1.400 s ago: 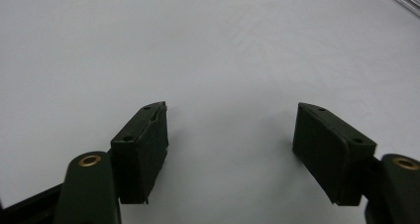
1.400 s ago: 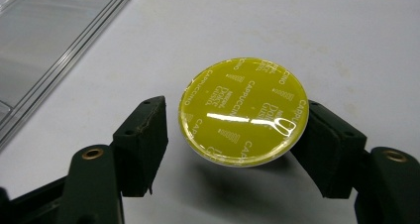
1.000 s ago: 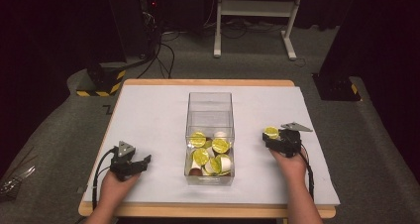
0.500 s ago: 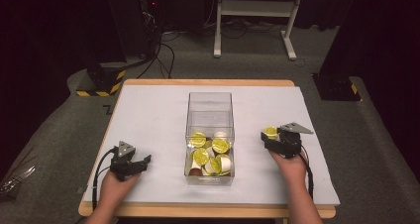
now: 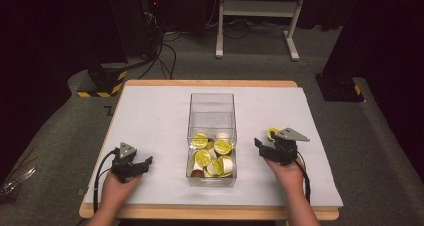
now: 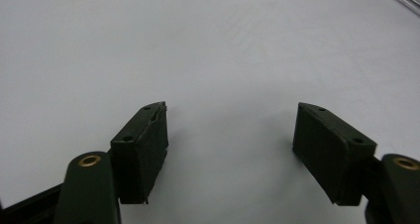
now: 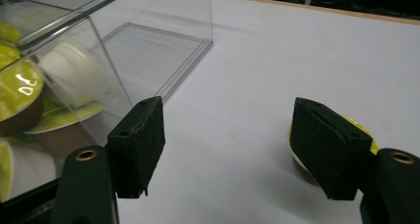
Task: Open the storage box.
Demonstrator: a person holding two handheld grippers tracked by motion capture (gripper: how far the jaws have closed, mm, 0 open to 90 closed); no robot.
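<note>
A clear plastic box (image 5: 212, 103) stands mid-table, its near half piled with several yellow-lidded capsules (image 5: 212, 156). To its right one loose capsule (image 5: 272, 132) lies on the white table top. My right gripper (image 5: 265, 140) hovers just beside that capsule, open and pointing toward the box. In the right gripper view the capsule (image 7: 365, 133) peeks out behind the right-hand jaw, outside the open gap of my right gripper (image 7: 228, 135), and the box (image 7: 163, 60) fills the left. My left gripper (image 5: 142, 162) rests low at the front left. Its jaws stand open over bare table in the left gripper view (image 6: 230, 135).
The white sheet (image 5: 150, 116) covers a wooden table with its front edge close to the person's forearms. Beyond the table are a dark floor, a yellow-black striped base (image 5: 105, 83) at the left and a white stand (image 5: 255, 16) at the back.
My right gripper has shifted a little toward the box and slightly upward; the loose capsule stays on the table. The left gripper has not moved.
</note>
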